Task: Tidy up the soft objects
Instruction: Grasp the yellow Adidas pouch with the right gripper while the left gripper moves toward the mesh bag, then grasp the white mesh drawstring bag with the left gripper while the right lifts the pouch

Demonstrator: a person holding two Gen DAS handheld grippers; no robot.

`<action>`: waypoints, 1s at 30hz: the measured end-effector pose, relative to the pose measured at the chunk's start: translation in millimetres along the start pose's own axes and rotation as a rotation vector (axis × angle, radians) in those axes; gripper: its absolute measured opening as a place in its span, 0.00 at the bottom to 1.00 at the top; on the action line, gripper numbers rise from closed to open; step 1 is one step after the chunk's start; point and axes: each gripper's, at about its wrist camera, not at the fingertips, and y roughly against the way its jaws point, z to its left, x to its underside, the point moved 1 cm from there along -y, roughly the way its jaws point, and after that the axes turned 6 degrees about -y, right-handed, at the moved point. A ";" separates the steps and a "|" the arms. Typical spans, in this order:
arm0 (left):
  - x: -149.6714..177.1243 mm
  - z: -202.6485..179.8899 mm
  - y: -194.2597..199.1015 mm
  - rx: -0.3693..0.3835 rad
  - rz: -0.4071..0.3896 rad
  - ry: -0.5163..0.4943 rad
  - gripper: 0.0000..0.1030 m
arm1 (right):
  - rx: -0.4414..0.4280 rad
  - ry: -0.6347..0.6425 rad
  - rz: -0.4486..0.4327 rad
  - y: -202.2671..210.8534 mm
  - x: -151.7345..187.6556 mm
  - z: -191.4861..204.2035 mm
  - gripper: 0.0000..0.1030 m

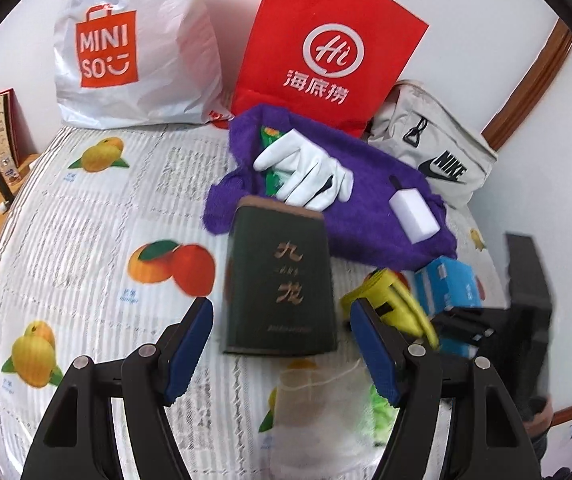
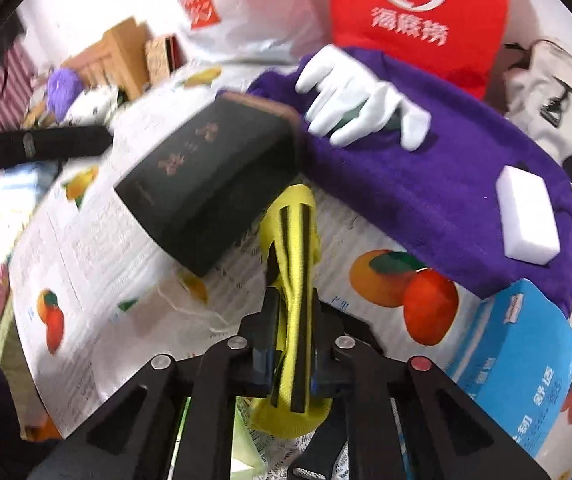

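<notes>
The right gripper [image 2: 292, 354] jaws squeeze the yellow strap [image 2: 292, 264]; it points straight ahead toward the purple towel [image 2: 426, 184], above the tabletop [image 2: 85, 280]. The left gripper [image 1: 281, 350] jaws are wide apart

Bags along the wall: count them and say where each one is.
3. A white plastic bag at the left, a red paper bag in the middle, and a grey cloth bag at the right behind the purple towel. Others may be hidden.
</notes>
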 end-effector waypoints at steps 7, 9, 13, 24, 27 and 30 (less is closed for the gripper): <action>32.5 -11.9 -7.8 0.024 0.051 -0.028 0.67 | 0.036 -0.056 -0.084 31.7 7.9 -10.8 0.09; 42.1 -17.4 -12.1 0.043 0.069 -0.026 0.67 | 0.040 -0.068 -0.109 42.2 10.3 -12.6 0.09; 64.1 -30.5 -27.0 0.100 0.116 -0.016 0.68 | 0.054 -0.075 -0.149 64.5 20.0 -15.3 0.09; 91.4 -51.3 -52.1 0.082 0.136 -0.032 0.68 | 0.105 -0.157 -0.224 110.8 58.6 -27.7 0.09; 95.4 -48.9 -49.4 0.079 0.107 -0.036 0.54 | 0.108 -0.178 -0.238 117.3 68.2 -31.4 0.09; 99.1 -45.9 -47.0 0.082 0.101 -0.049 0.35 | 0.113 -0.196 -0.244 119.0 78.2 -35.3 0.09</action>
